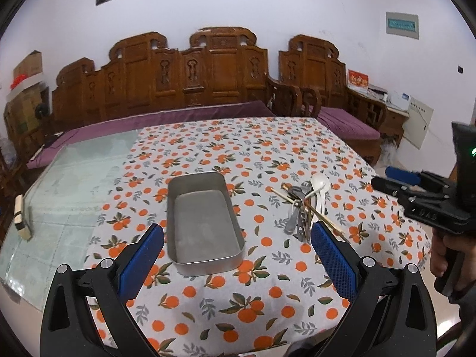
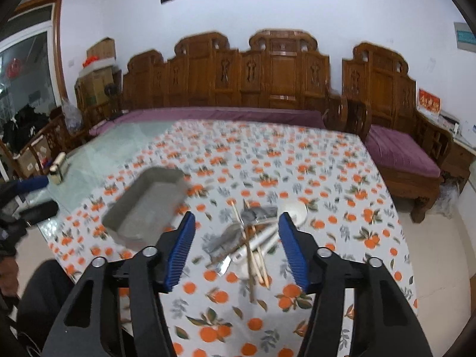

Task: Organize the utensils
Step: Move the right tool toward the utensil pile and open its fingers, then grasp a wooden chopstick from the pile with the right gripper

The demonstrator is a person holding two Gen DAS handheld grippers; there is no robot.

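Steel tray (image 1: pixel 235 223) bare inside; utensils (image 1: pixel 303 208) piled beside.

A rectangular metal tray (image 1: pixel 205 223), open and with nothing inside, sits flat on the orange-print tablecloth, and near its right side lies a crossed heap of utensils (image 1: pixel 306 208): wooden chopsticks, metal cutlery and a white spoon.

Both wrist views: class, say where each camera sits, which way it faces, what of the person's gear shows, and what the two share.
Left wrist: rides the open left gripper, facing the tin head-on; the right gripper and a hand show at right.
Right wrist: rides the open right gripper, facing the utensils; the left gripper's tips enter at left.
Shared: tin, utensils, tablecloth, bench.
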